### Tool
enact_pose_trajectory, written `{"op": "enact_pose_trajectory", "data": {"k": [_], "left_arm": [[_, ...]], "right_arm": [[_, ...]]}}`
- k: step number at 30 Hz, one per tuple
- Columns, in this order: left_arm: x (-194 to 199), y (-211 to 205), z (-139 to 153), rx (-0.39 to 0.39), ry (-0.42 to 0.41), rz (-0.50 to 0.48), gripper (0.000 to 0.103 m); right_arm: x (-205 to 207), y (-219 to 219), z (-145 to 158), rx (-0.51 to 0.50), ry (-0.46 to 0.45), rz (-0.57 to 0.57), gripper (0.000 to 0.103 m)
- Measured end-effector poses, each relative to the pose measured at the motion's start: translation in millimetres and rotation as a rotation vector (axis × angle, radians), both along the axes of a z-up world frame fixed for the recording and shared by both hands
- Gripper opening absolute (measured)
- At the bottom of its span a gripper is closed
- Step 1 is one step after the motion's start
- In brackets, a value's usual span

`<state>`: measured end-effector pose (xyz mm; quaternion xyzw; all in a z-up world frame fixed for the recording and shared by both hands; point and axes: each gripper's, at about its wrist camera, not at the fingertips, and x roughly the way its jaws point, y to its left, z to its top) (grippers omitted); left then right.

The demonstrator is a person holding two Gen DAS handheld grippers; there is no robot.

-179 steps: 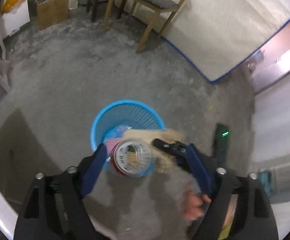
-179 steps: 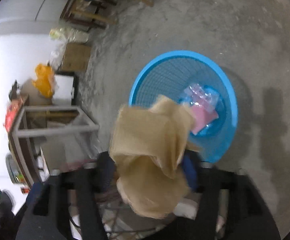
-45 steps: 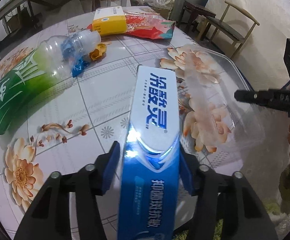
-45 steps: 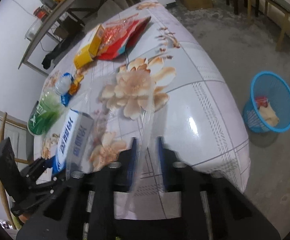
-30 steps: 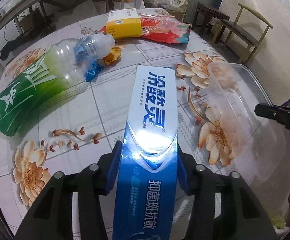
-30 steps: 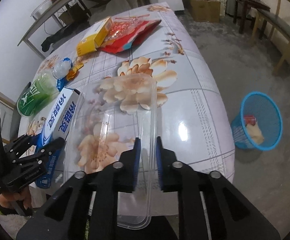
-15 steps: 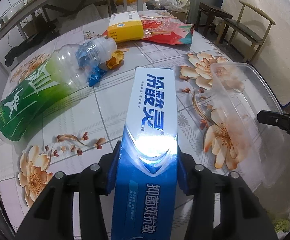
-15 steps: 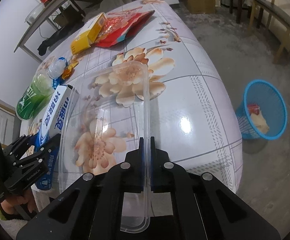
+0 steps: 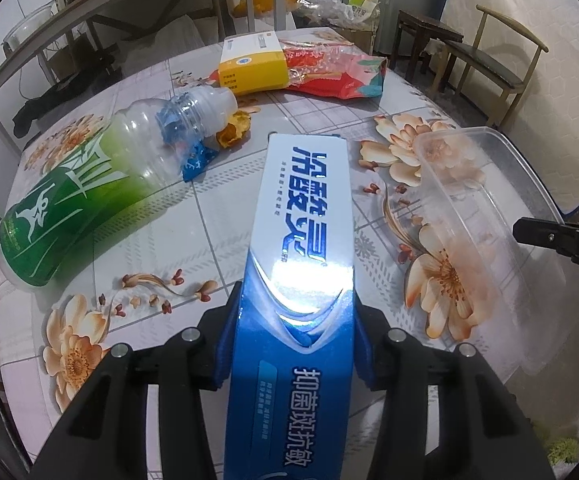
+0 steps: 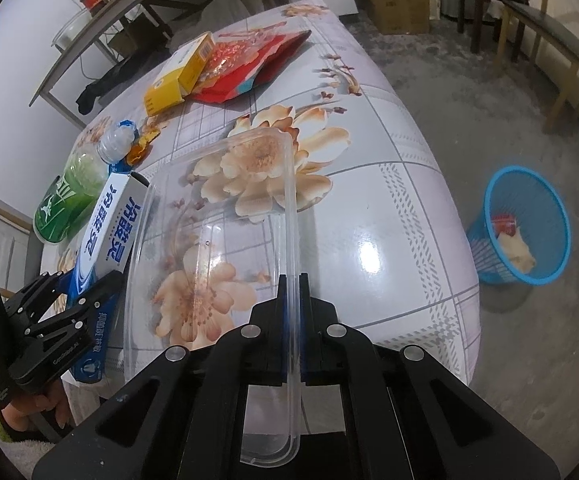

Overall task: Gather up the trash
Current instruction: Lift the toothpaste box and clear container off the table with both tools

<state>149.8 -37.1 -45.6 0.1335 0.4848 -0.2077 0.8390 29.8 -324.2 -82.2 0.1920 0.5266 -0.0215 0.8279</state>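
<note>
My left gripper (image 9: pixel 293 320) is shut on a long blue and white toothpaste box (image 9: pixel 301 224), held above the flowered table (image 9: pixel 137 240). The box also shows in the right wrist view (image 10: pixel 109 224). My right gripper (image 10: pixel 292 280) is shut on the right rim of a clear plastic container (image 10: pixel 213 240), lifted over the table. The container also shows at the right of the left wrist view (image 9: pixel 485 224). A blue trash basket (image 10: pixel 525 200) stands on the floor to the right of the table, with trash inside.
On the table lie a green plastic bottle (image 9: pixel 85 184), a blue wrapper (image 9: pixel 195 162), an orange peel (image 9: pixel 233 132), a yellow box (image 9: pixel 253 64) and a red snack bag (image 9: pixel 337 72). Wooden chairs (image 9: pixel 489 52) and a cardboard box (image 10: pixel 401 4) stand beyond the table.
Since six seconds ago both grippers left the basket and took the toothpaste box and the container. In the last second my right gripper closed fully on the container's rim and both rose slightly.
</note>
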Motion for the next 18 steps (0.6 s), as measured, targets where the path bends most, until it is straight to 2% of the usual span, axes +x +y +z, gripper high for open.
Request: {"op": "enact_pose_trajectory", "data": {"k": [18], "left_arm": [[-3.4,3.2,4.8,-0.011,-0.018,0.007,0.046]], "right_arm": [[0.7,0.4,6.1,-0.014,-0.021,-0.007,0.003]]}}
